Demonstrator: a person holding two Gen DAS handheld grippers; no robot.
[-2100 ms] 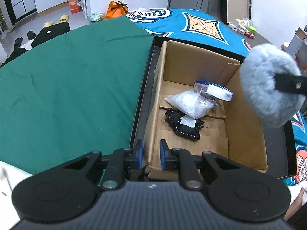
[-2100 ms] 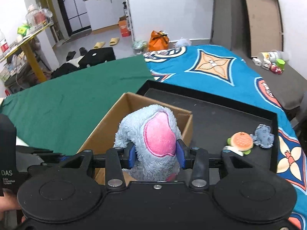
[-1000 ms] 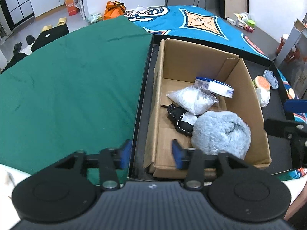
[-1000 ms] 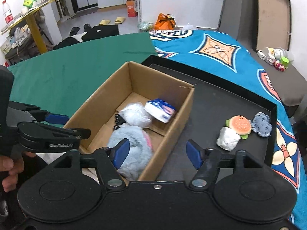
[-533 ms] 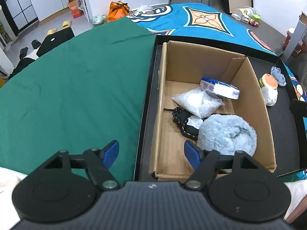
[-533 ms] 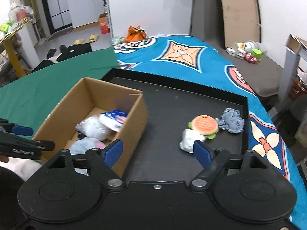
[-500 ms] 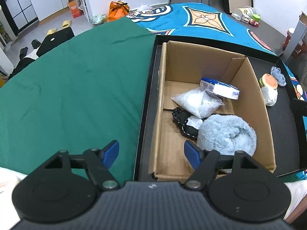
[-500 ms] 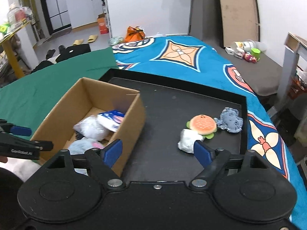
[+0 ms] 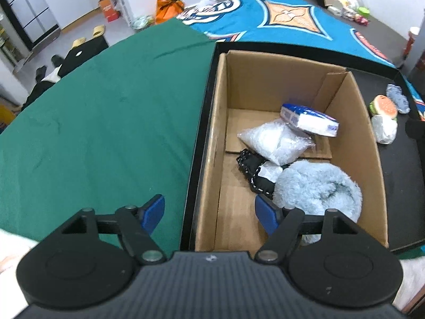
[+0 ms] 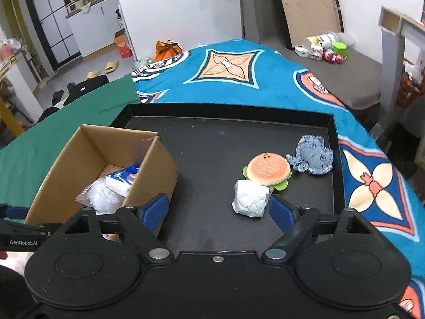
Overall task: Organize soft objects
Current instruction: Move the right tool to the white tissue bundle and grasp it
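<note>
An open cardboard box (image 9: 212,133) stands on the left of a black tray (image 10: 212,138). Inside it lie a fluffy light-blue plush (image 9: 318,188), a clear bag of white stuff (image 9: 273,141), a tissue pack (image 9: 308,119) and a black stitched item (image 9: 252,167). My left gripper (image 9: 209,212) is open, straddling the box's near-left wall without touching it. On the tray's right lie a burger plush (image 10: 268,170), a grey-blue fabric toy (image 10: 312,156) and a white wrapped bundle (image 10: 251,198). My right gripper (image 10: 217,210) is open above the tray, the bundle just ahead near its right finger, untouched.
A green cloth (image 9: 106,119) covers the table left of the tray, a blue patterned cloth (image 10: 239,85) the back and right. The box wall (image 10: 148,175) is close to my right gripper's left finger. Shoes and bags lie on the floor beyond.
The right gripper let the blue plush go into the box, opened wide and swung right over the tray toward the small toys. The left gripper's jaws opened wider at the box's near wall.
</note>
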